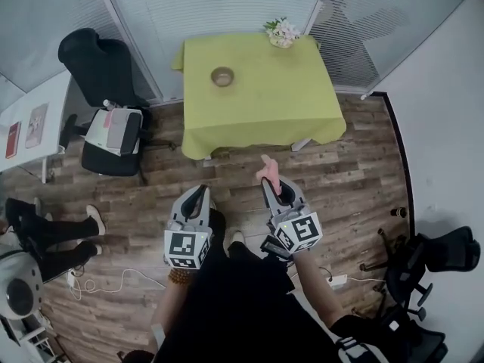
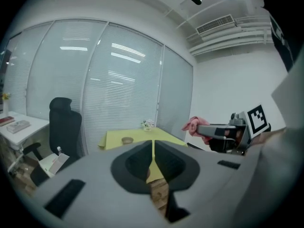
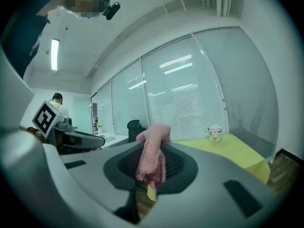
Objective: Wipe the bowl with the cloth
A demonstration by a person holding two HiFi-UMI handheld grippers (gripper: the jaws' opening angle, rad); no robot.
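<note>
The left claw [image 2: 153, 146] is closed and empty, its two jaws meeting in a thin line. In the head view it sits lower centre, just left of the right claw [image 1: 268, 183], both over the wood floor [image 1: 363, 165] and pointing toward the top of the frame. The right claw is narrowed onto the pink cloth [image 3: 151, 158]. The cloth is pinched between the jaws, bunches above their tips and hangs down in the gap. In the left gripper view the cloth shows at centre right, sticking out past the right claw's tips.

The bowl [image 1: 222, 76] stands upright on the yellow-green desk [image 1: 265, 104] in the upper centre of the head view, toward the desk's left side. It is well apart from both claws, and neither claw is over the desk. A small bunch of flowers [image 1: 283, 32] sits at the desk's far edge, up and right of the bowl.

A black chair [image 1: 98, 66] stands at upper left, left of the desk, in front of the window blinds. A person's legs [image 1: 45, 229] show at the left edge, and a second chair [image 1: 423, 267] at lower right.
</note>
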